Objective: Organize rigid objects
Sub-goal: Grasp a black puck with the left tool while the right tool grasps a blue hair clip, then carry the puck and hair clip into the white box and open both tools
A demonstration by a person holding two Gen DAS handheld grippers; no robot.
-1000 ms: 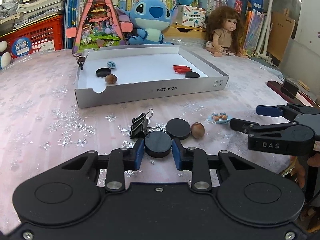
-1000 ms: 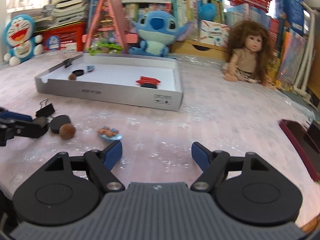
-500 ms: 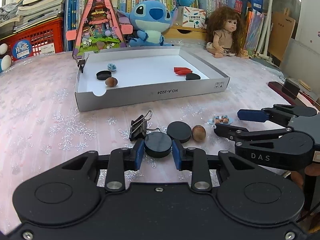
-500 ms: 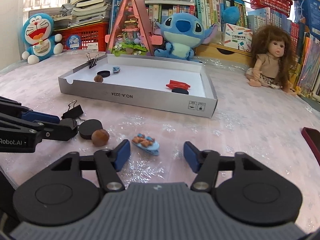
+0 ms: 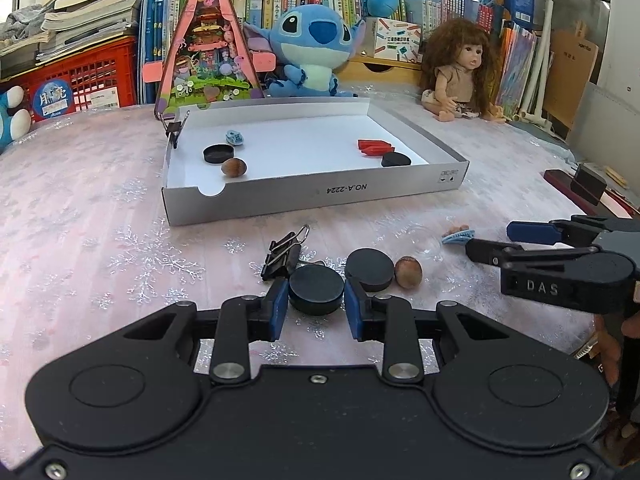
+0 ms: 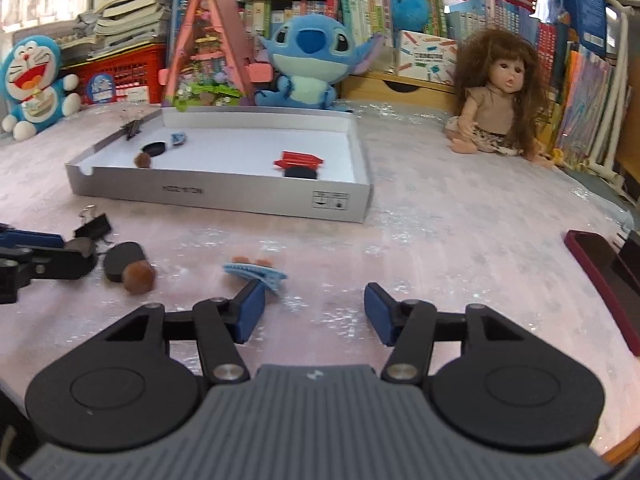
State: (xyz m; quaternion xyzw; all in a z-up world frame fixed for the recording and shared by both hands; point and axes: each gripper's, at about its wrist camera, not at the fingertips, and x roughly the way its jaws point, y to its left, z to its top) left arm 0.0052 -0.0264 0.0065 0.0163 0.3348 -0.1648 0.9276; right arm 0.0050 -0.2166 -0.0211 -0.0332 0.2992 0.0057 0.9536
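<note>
Black round puck (image 5: pixel 316 289), flat-topped and matte, pinched between left gripper (image 5: pixel 316 309) blue pads, right gripper (image 6: pixel 314 312) spread with nothing between its just-narrowed jaws, blue clip (image 6: pixel 255 273) just ahead

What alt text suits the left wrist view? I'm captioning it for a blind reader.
The left claw grips a black disc on a pink snowflake tablecloth, beside a binder clip, a second disc and a nut. Behind lies a white cardboard tray holding small items; the right claw reaches toward a blue hair clip.
</note>
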